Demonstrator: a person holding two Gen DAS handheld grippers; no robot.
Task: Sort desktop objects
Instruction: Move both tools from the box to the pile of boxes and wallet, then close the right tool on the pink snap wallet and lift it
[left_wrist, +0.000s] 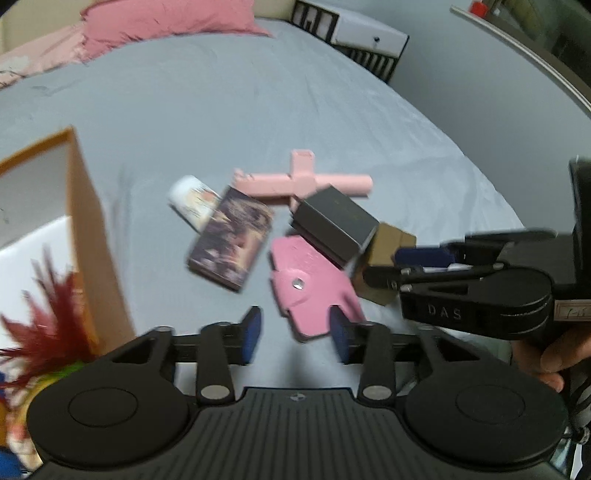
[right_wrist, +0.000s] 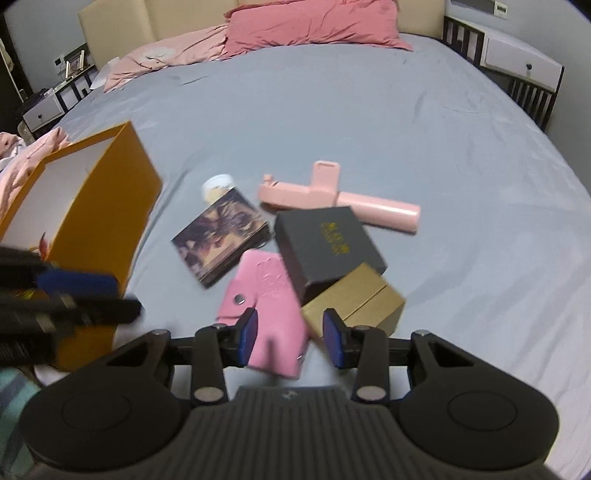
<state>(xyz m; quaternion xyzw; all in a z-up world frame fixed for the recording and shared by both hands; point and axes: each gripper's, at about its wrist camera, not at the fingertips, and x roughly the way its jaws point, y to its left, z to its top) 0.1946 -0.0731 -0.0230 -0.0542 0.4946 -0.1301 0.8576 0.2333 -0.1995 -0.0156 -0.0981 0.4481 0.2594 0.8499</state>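
Both grippers' fingers (right_wrist: 246, 334) apart, empty, above pink pouch (right_wrist: 267, 306), long axis toward camera.

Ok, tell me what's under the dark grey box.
The dark grey box rests tilted on a tan cardboard box and overlaps the pink wallet's edge. Anything beneath its middle is hidden.

Both views are dim and bluish, lit softly and evenly, with no glare and only faint shadows under the things on the bed (right_wrist: 369, 122). The left wrist view is smeared by motion: the feathers (left_wrist: 48, 332) and orange box (left_wrist: 88, 221) streak. In the right wrist view the other tool (right_wrist: 88, 295) blurs. Fisheye bends the bed's edges, and the corners go dark.
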